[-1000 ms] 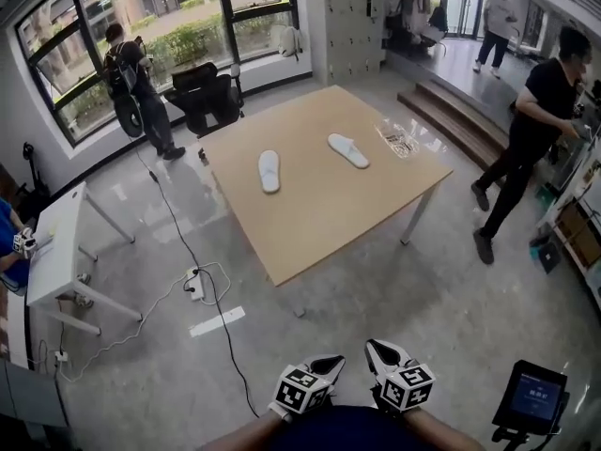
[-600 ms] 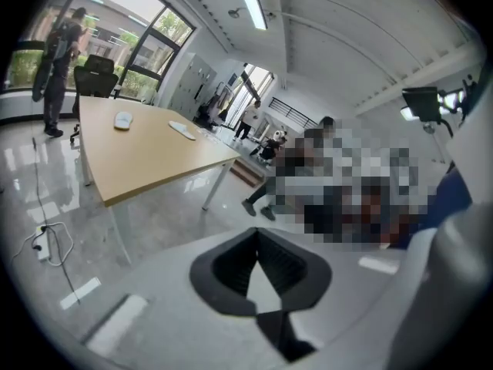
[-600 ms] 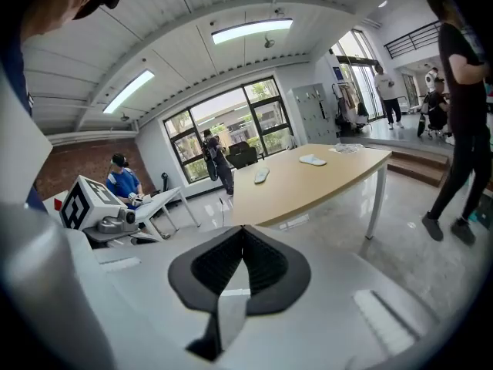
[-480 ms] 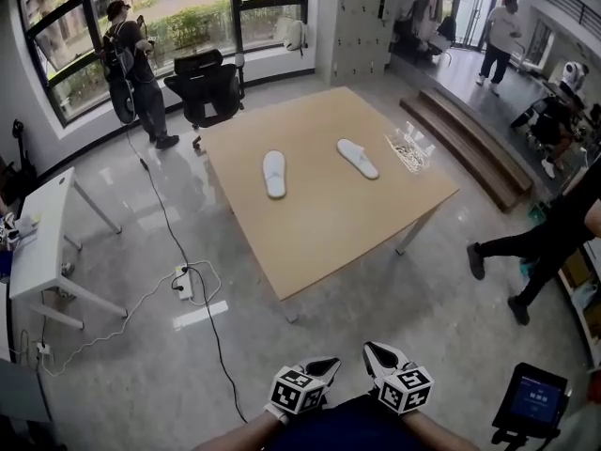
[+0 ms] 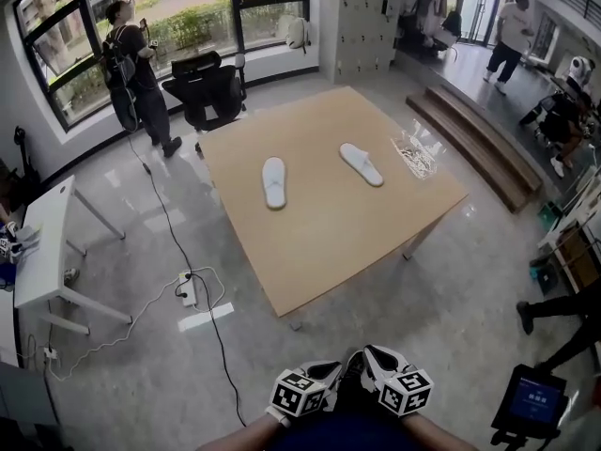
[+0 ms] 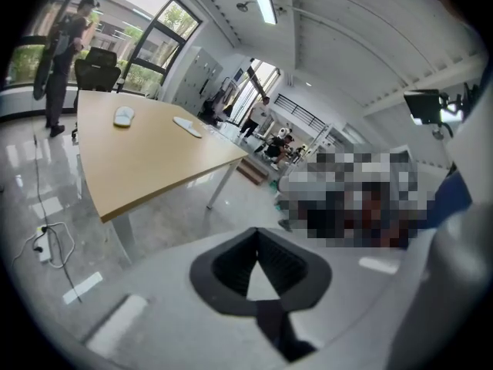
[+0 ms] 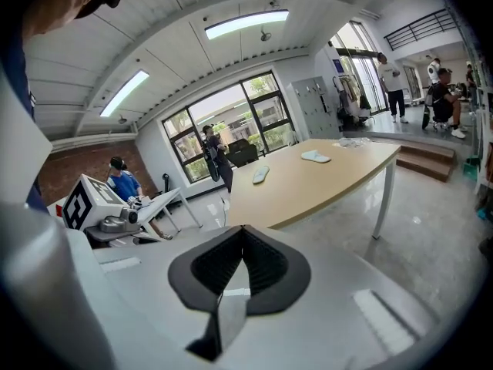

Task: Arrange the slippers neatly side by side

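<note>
Grey shiny floor all around. Big wooden table in the middle of the room, far from both grippers. Tall windows along the far left wall, with a person in dark clothes standing right beside them. Brown steps to the right of the table. Small white desk way over on the left. Black chair at the far edge of the table. Dark screen on a stand, near, at the right.

On the table, two white slippers, well apart. Left slipper lying straight, pointing from near to far. Right slipper lying slanted, a bit farther away. See-through bag by the right far edge of the table, near the right slipper but not touching it. White plug box on the floor, left of the table, with a long black wire running past it.

Left gripper and right gripper held low and close to the body, side by side, over the floor, touching neither slipper. In the left gripper view, black ribbed fingers squeezed shut, tips together, holding nothing, aimed toward the table's near right corner. In the right gripper view, black fingers also squeezed shut with tips together, holding nothing, with the table and both slippers far ahead.
</note>
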